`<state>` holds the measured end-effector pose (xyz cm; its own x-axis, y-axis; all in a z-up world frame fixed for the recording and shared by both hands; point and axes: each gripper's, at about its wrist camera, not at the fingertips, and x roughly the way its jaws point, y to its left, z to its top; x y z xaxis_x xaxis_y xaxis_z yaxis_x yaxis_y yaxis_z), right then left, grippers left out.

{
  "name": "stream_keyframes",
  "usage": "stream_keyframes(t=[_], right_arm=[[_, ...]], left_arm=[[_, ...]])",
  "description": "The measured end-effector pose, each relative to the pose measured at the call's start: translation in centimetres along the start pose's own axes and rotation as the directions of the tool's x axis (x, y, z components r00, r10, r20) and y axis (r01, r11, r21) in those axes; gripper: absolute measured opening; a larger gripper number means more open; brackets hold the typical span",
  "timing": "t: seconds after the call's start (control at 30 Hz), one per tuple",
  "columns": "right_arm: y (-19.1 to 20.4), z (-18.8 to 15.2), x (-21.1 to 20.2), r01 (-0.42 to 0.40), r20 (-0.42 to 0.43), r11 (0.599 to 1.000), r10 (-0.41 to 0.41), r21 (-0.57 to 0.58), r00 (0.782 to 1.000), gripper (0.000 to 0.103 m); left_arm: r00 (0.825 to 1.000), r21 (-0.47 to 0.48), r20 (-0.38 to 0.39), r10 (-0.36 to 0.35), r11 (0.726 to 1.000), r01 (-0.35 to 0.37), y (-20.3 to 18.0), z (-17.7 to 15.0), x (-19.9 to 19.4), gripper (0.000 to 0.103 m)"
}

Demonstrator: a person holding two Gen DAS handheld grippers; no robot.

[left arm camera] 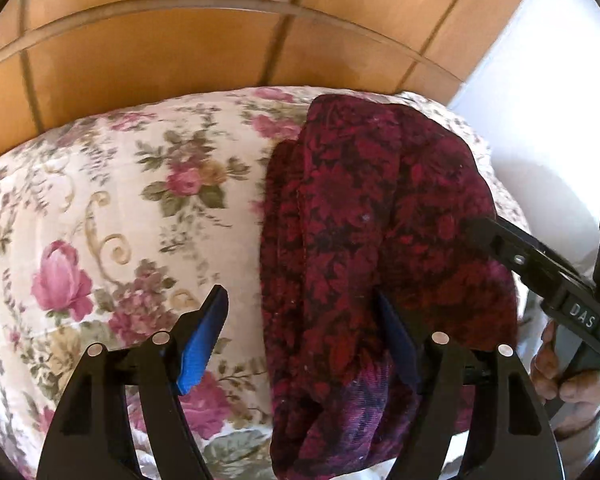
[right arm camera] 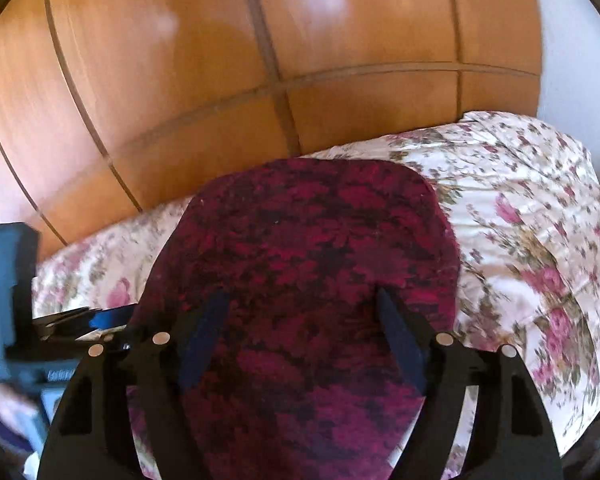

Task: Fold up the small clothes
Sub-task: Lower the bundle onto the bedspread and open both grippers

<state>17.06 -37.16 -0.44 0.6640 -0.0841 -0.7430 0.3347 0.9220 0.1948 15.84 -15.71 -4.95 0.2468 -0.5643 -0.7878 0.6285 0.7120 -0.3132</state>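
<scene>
Garment [left arm camera: 380,248]: dark red-and-black floral knit, nubby texture, folded into a thick, roughly oblong bundle with rounded corners. It is lying on the bed cover [left arm camera: 112,208], toward that cover's right side in the left wrist view.

Bed cover: cream cloth printed with pink roses, green leaves and tan scrolls, looking quilted and puffy. Behind it a wardrobe [left arm camera: 204,52] in glossy orange-brown wood is showing dark seams between panels. A white wall [left arm camera: 540,92] is sitting right of it.

Left gripper [left arm camera: 300,316]: jaws are standing wide apart, gripping nothing. Black arms with silver rivets, blue ribbed pads [left arm camera: 204,344]. The left finger is hovering over bare cover; the right finger is sitting over the garment's near edge. Contact with the cloth: cannot tell.

Right gripper [right arm camera: 300,312]: jaws are also spread wide, both fingers over the garment, which is filling the gap between them. No pinch visible; whether the tips are touching the fabric is unclear. This view is motion-blurred.

In the left wrist view the right gripper is reaching in from the right edge, its fingertip at the garment's right side, with the right hand [left arm camera: 572,376] wrapping its grey handle. "DAS" is reading in white on the body.
</scene>
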Motion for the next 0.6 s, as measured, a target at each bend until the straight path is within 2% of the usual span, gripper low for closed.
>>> stream_keyframes(t=[0.1, 0.2, 0.3, 0.43, 0.6], right_arm=[[2.2, -0.1, 2.8, 0.068, -0.039, 0.992, -0.072, -0.107, 0.997, 0.09], [3.1, -0.3, 3.7, 0.121, -0.035, 0.979, -0.128, -0.163, 0.991, 0.091], [2.0, -1.1, 3.1, 0.121, -0.014, 0.983, -0.124, -0.136, 0.992, 0.093], [1.5, -1.9, 1.7, 0.122, 0.018, 0.988, -0.121, -0.093, 0.993, 0.096], [1.7, -1.9, 0.2, 0.129, 0.045, 0.991, -0.127, -0.028, 0.991, 0.098]], left_arm=[[1.0, -0.05, 0.01, 0.011, 0.999, -0.011, 0.8, -0.1, -1.0, 0.074], [0.999, -0.09, 0.03, 0.037, 0.995, -0.034, 1.2, -0.3, -0.8, 0.077], [0.995, -0.085, 0.073, 0.07, 0.994, -0.064, 0.7, -0.4, -1.6, 0.081], [0.984, -0.025, 0.134, 0.113, 0.994, -0.11, -0.8, -0.8, -2.7, 0.081], [0.972, -0.024, 0.179, 0.151, 0.989, -0.149, -1.4, -1.5, -4.2, 0.081]])
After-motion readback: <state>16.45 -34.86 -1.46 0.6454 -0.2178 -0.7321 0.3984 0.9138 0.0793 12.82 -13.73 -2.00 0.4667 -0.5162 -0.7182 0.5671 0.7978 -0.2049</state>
